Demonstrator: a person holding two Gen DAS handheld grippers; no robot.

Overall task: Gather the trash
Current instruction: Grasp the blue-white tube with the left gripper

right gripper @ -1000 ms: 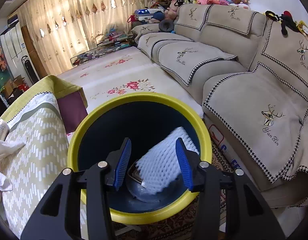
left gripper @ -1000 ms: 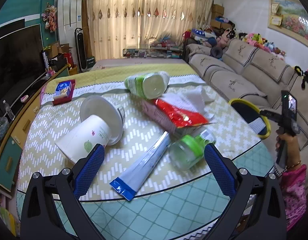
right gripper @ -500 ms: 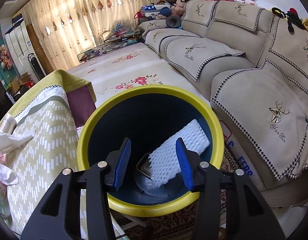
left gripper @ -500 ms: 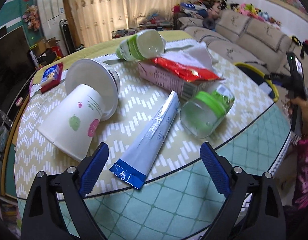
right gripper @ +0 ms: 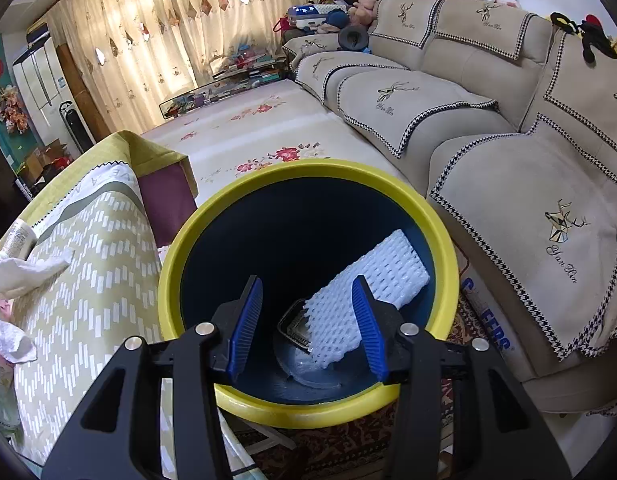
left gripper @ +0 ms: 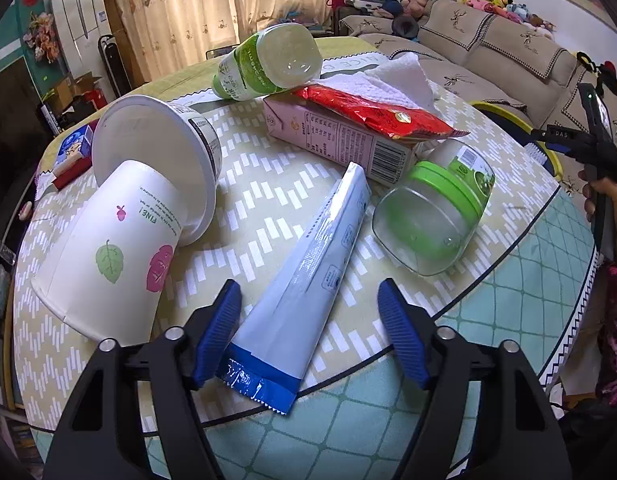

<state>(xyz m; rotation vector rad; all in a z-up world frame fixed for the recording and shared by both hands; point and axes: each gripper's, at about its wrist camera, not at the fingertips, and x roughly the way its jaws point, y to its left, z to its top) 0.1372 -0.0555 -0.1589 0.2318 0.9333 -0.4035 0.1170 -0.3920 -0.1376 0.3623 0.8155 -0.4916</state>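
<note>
The flattened toothpaste tube [left gripper: 308,276] is lying on the surface [left gripper: 520,320], its crimped blue end between the left hand-held gripper [left gripper: 310,332]'s closing, not yet pressing jaws, its long axis running away up-right. The right hand-held gripper [right gripper: 308,326] is hanging half-parted and empty over the yellow-rimmed bin [right gripper: 308,412].
</note>
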